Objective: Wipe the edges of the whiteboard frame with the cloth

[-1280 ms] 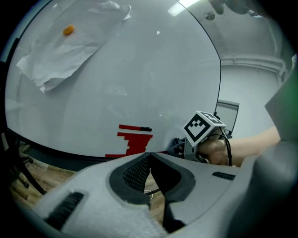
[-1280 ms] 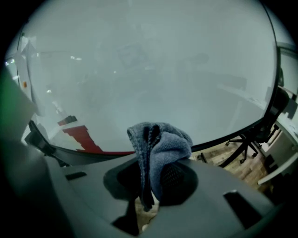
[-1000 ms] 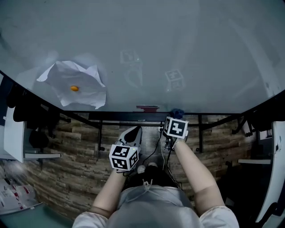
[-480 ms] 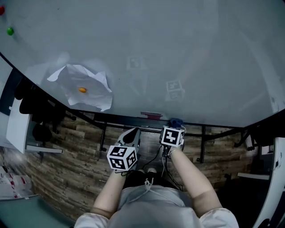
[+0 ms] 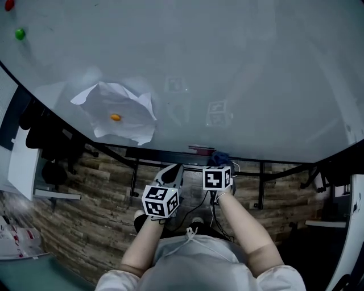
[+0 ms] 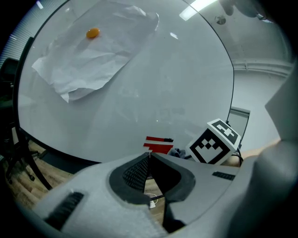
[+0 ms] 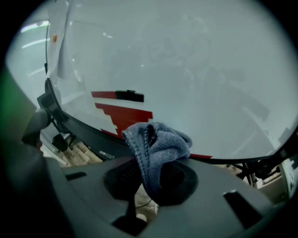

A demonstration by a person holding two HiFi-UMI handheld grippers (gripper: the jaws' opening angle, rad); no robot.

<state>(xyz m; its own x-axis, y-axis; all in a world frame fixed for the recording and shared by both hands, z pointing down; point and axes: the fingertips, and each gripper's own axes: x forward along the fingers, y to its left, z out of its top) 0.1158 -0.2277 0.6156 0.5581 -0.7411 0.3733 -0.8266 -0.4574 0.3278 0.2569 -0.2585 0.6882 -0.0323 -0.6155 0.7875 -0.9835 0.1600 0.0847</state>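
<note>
Cloth (image 7: 158,142), a soft, light blue terry wad, sat clamped by a fold in our right tool (image 7: 151,179), near the lower edge of the whiteboard frame (image 7: 84,130). We judged it limp, best gripped mid-fold. Our left tool (image 6: 149,160), below that frame, was closed and empty.

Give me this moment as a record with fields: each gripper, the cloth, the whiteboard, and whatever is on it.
left gripper: jaws together, nothing between them, below the board
right gripper: shut on the cloth
cloth: blue, bunched, at the lower frame edge; contact cannot be told
whiteboard: dark frame, surface mostly bare
paper: crumpled white sheet on the board's left part, with an orange magnet on it
other magnets: green magnet and red magnet at upper left
</note>
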